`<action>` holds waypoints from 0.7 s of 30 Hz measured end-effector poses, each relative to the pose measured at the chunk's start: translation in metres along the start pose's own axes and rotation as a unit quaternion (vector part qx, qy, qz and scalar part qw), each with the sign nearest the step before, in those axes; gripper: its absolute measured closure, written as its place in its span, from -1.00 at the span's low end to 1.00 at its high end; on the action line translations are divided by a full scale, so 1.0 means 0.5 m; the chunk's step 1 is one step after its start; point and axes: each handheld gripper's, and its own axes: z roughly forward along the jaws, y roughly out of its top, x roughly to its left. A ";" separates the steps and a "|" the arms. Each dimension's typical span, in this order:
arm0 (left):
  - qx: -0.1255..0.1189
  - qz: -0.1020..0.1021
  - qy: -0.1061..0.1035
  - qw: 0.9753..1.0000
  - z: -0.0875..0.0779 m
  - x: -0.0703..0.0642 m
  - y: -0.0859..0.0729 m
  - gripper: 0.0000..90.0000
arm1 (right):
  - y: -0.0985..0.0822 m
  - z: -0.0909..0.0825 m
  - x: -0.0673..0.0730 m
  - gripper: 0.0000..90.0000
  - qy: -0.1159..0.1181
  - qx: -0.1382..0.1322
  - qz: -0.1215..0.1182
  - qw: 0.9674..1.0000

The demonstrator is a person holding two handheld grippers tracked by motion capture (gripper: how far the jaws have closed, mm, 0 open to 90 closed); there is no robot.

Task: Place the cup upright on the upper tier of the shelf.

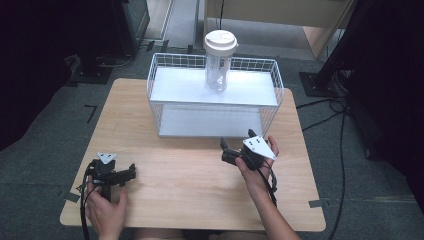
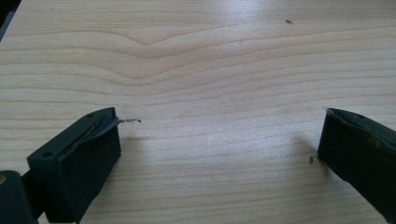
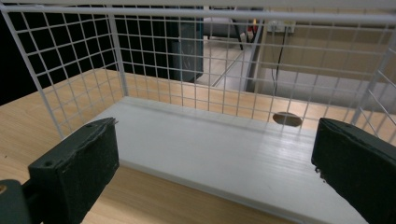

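The right gripper (image 3: 215,168) hangs with jaws spread wide before a white wire rack (image 3: 116,65), its white lower shelf (image 3: 219,154) resting on the wooden table (image 3: 28,116).

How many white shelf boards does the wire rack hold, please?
2: the upper shelf board carries the clear lidded cup; the lower shelf board sits at table level, before the open right gripper.

grippers: 2 (image 1: 131,172) (image 1: 223,148) | wire rack: 1 (image 1: 215,102) | lidded jar: 1 (image 1: 219,62) | table: 1 (image 1: 190,185)
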 end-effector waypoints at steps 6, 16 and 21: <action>0.000 0.000 0.000 1.000 0.000 0.000 0.000 -1.00 | -0.025 -0.014 -0.022 -0.98 -0.014 0.010 0.004 1.000; -0.001 -0.001 0.000 1.000 0.000 0.000 0.000 -1.00 | -0.071 -0.050 -0.079 -0.98 -0.050 0.034 0.006 0.998; -0.001 -0.001 0.000 1.000 0.000 0.000 0.000 -1.00 | -0.097 -0.071 -0.112 -0.98 -0.070 0.050 0.008 0.996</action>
